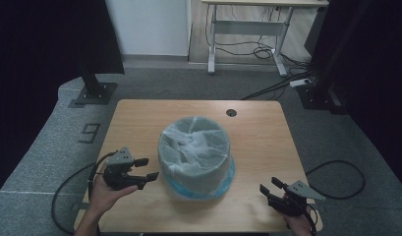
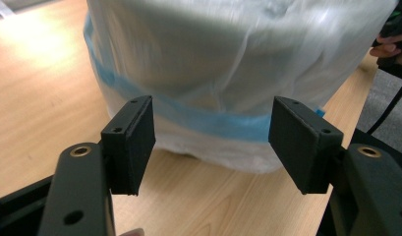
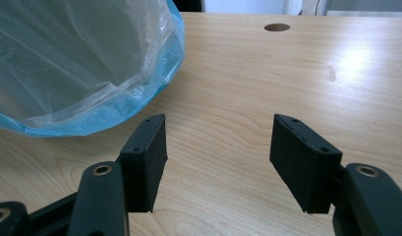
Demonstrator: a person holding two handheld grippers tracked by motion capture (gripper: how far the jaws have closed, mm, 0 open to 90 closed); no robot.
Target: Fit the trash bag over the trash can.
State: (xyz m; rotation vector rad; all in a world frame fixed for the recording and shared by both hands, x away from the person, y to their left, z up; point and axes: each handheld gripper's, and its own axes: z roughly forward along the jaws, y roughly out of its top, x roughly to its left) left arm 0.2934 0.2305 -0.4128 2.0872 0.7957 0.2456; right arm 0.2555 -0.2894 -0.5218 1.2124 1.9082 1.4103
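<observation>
Two tongs gape; blur smears the bagged bin (image 2: 228,64).

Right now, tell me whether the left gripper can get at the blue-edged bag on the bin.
Probably yes. The left gripper is open and points at the bin's side, with bare table between them. In its own view the bag's blue edge lies just beyond the jaws, nothing blocking.

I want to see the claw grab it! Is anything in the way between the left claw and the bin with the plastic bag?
Nothing visible is. The left gripper has open jaws pointing at the bin, with just bare table between them. In the left gripper view the bag's blue band lies straight ahead of the jaws, not yet touched.
</observation>
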